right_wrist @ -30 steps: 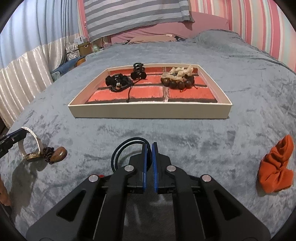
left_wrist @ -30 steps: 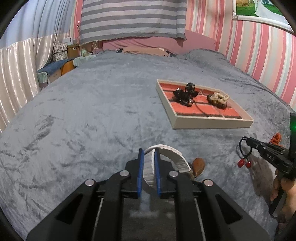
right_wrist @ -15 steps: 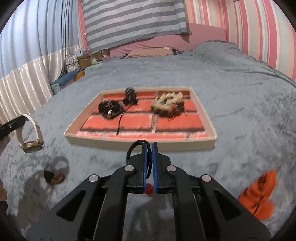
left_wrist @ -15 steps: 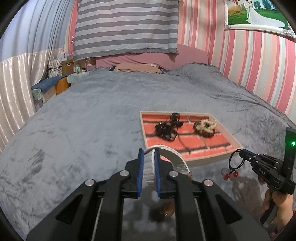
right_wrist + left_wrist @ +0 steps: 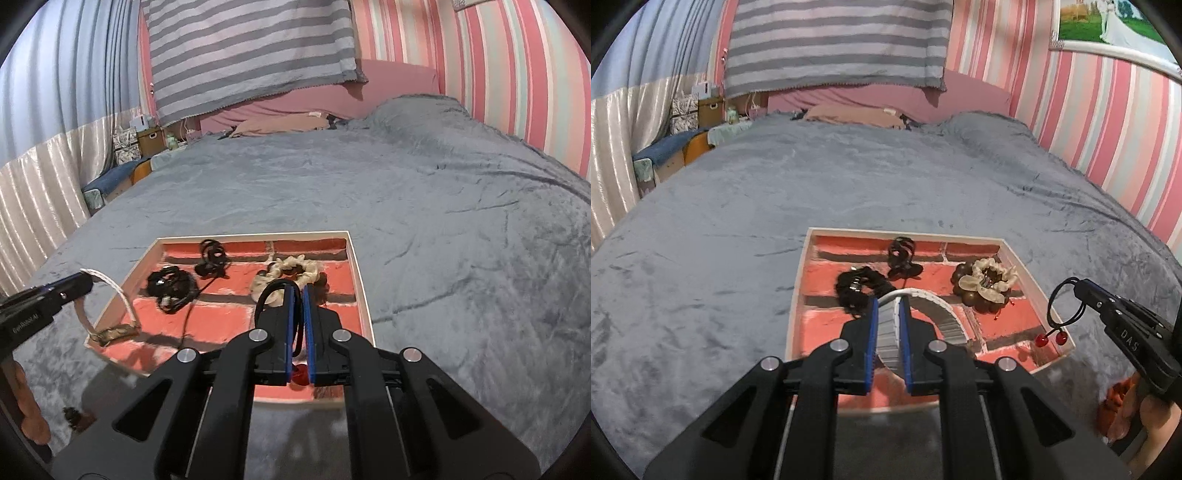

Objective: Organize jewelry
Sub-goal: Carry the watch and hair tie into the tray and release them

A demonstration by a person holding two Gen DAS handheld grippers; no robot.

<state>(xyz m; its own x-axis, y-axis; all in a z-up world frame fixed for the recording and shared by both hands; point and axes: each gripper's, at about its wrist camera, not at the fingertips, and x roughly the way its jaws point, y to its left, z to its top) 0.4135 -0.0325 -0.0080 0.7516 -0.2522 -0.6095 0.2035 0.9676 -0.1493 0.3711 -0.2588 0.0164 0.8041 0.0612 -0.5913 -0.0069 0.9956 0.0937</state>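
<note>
Jaws clamped, left gripper (image 5: 887,314) on ribbed white watch strap (image 5: 932,308), right gripper (image 5: 297,295) on black elastic loop (image 5: 271,295), brick-patterned tray (image 5: 1015,258) below

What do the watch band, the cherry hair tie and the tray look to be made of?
Watch band: white, segmented links with a matte sheen; probably ceramic or plastic, can't tell which. Cherry hair tie: thin black cord that hangs limp, likely elastic, with two glossy red beads, plastic or glass. Tray: pale, flat matte rim, looks like painted wood or card; brick-print floor.
</note>
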